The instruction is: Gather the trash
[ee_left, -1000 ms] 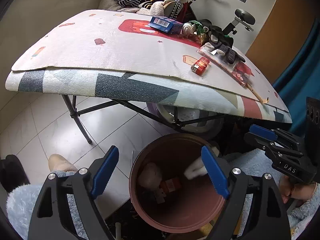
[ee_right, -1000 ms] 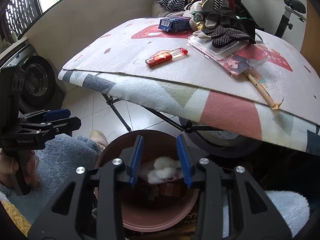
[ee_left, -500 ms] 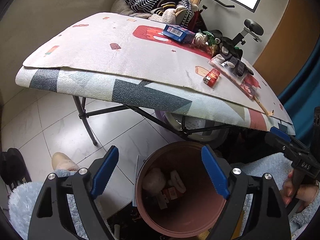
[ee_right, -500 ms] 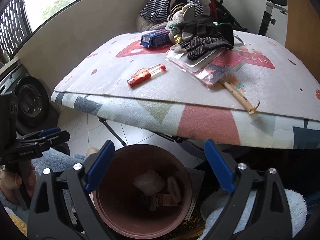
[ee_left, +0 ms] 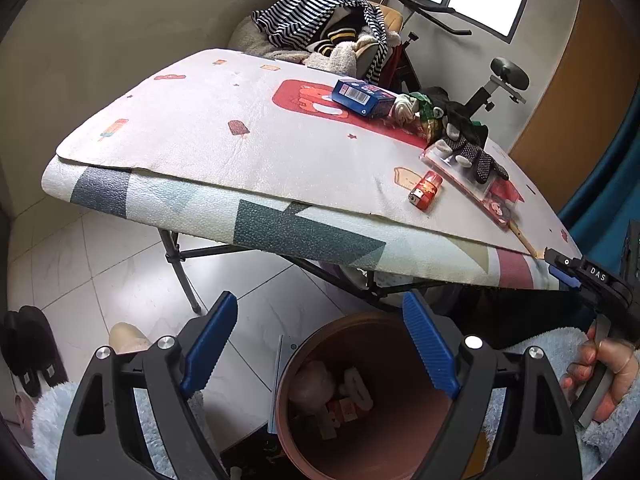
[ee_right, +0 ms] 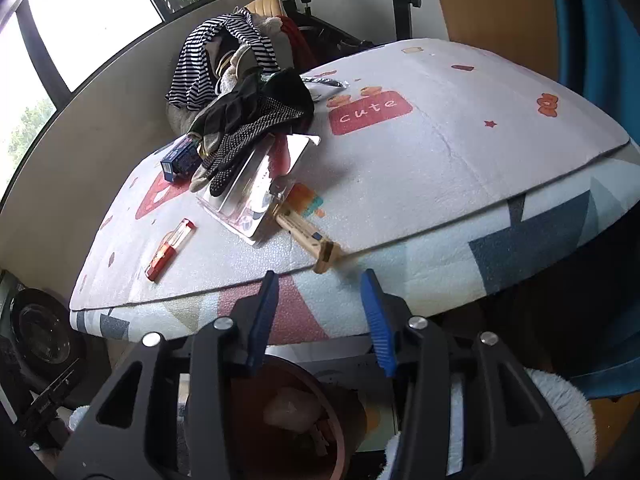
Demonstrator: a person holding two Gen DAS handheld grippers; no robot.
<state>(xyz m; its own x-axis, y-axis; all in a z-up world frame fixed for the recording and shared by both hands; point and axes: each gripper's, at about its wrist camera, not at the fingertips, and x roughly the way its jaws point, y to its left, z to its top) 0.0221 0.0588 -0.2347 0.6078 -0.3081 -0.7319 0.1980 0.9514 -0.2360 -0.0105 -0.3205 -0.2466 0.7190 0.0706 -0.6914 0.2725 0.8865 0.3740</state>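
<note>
I am holding the left gripper [ee_left: 316, 344] wide open and empty at the bottom of its frame, just above the near rim of the brown bin [ee_left: 400, 320] standing on the floor under the table's front edge. A second ago a white wad was dropping from my right tongs into that bin; now it is lying among the scraps [ee_left: 340, 392] at the bottom, so that piece is counting as collected.

Moving right across the mat-covered table [ee_left: 200, 136], I am seeing the blue box [ee_left: 362, 98] in the upper middle, the red lighter [ee_left: 426, 190] lower down, and the dotted glove [ee_left: 476, 156] lying on a clear packet [ee_left: 496, 200] toward the right edge.

The right gripper [ee_right: 320, 312], half a second ago spread over the bin, is now rising to the table's edge, jaws partly open and holding nothing, with the wooden stick [ee_right: 308, 236] just beyond its tips. I am judging that stick the likely next pickup.
</note>
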